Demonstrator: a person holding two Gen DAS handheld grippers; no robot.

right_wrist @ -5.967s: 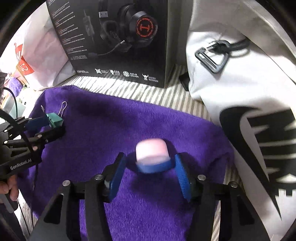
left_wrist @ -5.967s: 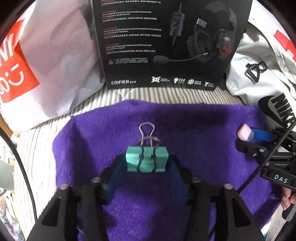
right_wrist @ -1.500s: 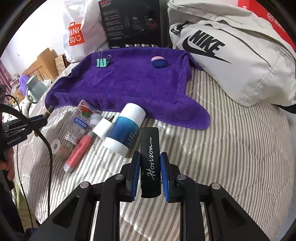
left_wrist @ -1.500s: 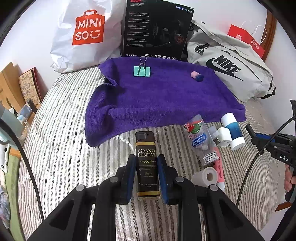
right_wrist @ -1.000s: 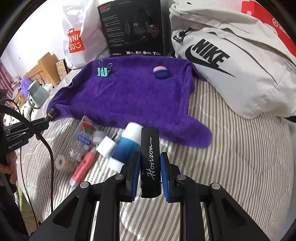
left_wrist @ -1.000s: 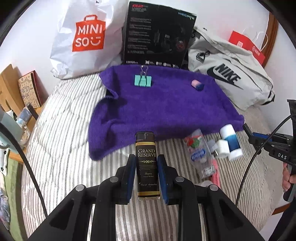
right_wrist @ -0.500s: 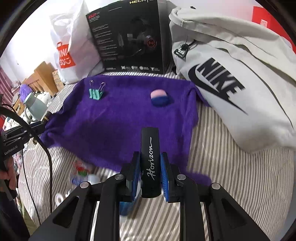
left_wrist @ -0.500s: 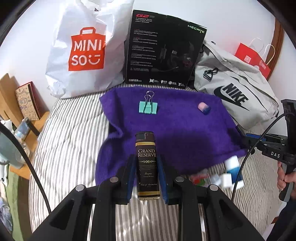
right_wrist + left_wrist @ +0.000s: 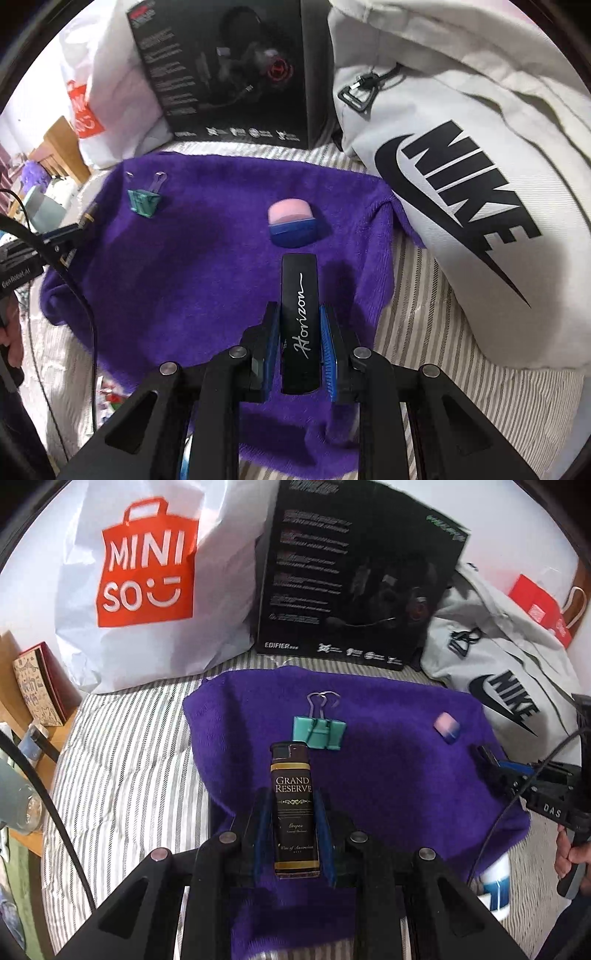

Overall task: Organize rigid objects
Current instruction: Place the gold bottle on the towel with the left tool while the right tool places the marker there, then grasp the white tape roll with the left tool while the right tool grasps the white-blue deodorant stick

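The left gripper (image 9: 294,834) has its fingers clamped on a brown lighter (image 9: 294,808) above the purple towel (image 9: 388,775). The right gripper (image 9: 299,354) pinches a black lighter (image 9: 300,325), its tip near the pink-and-blue eraser (image 9: 291,221).

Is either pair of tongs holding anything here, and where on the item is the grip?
Both. The left tongs clamp the Grand Reserve lighter by its lower sides. The right tongs clamp the black Horizon case by its near-end sides.
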